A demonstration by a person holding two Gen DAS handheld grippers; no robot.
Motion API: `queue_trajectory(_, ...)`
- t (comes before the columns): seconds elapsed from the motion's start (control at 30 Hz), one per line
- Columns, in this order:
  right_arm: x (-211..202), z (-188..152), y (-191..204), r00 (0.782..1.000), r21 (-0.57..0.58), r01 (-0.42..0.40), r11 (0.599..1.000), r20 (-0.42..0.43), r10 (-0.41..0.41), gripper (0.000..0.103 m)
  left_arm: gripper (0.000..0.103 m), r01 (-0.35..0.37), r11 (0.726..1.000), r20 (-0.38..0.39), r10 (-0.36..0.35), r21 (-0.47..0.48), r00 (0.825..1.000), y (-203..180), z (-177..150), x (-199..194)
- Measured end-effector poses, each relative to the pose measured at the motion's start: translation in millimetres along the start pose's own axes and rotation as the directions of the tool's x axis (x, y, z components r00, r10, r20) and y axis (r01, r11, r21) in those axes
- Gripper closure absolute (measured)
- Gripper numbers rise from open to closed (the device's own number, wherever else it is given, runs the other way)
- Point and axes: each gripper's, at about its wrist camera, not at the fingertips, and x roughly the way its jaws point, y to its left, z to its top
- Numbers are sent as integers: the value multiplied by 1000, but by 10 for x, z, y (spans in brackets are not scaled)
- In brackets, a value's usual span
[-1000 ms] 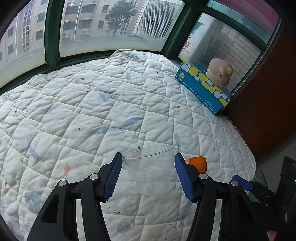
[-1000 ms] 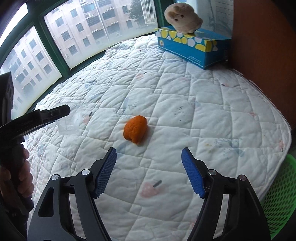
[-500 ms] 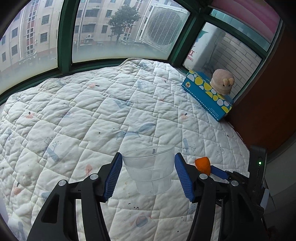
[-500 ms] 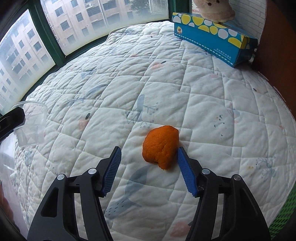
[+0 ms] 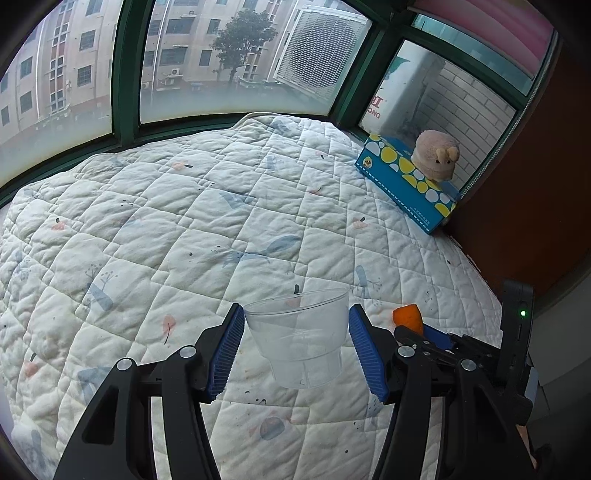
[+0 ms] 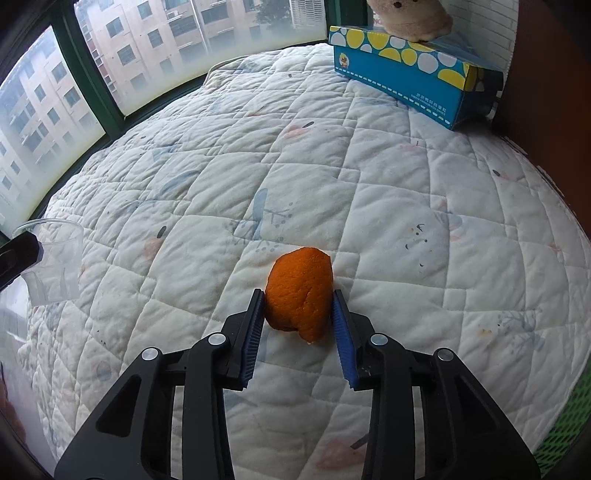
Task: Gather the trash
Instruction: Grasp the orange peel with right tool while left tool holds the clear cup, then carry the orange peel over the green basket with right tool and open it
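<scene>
orange peel (image 6: 299, 291) on quilt (image 6: 406, 221) | clamped between right hand-held gripper (image 6: 298, 317) pads

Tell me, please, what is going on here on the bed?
A person with a gripper in each hand is clearing trash off a quilted bed. The left gripper holds a clear plastic cup above the quilt. The right gripper is shut on a piece of orange peel that lies on the quilt. A blue tissue box with a plush toy on it sits untouched by the window.
</scene>
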Motion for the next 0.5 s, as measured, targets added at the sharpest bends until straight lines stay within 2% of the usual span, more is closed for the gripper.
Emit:
queue_trajectory(0.27, -479, -233, -216, 998, 29, -34, 999, 49, 33, 67, 46, 31, 999, -3, -31, 39, 1000, -289, -133, -83)
queue_trajectory(0.5, -884, -537, -480, 996, 53, -6, 999, 85, 2, 67, 46, 75, 994, -17, -74, 84, 997, -691, -326, -114)
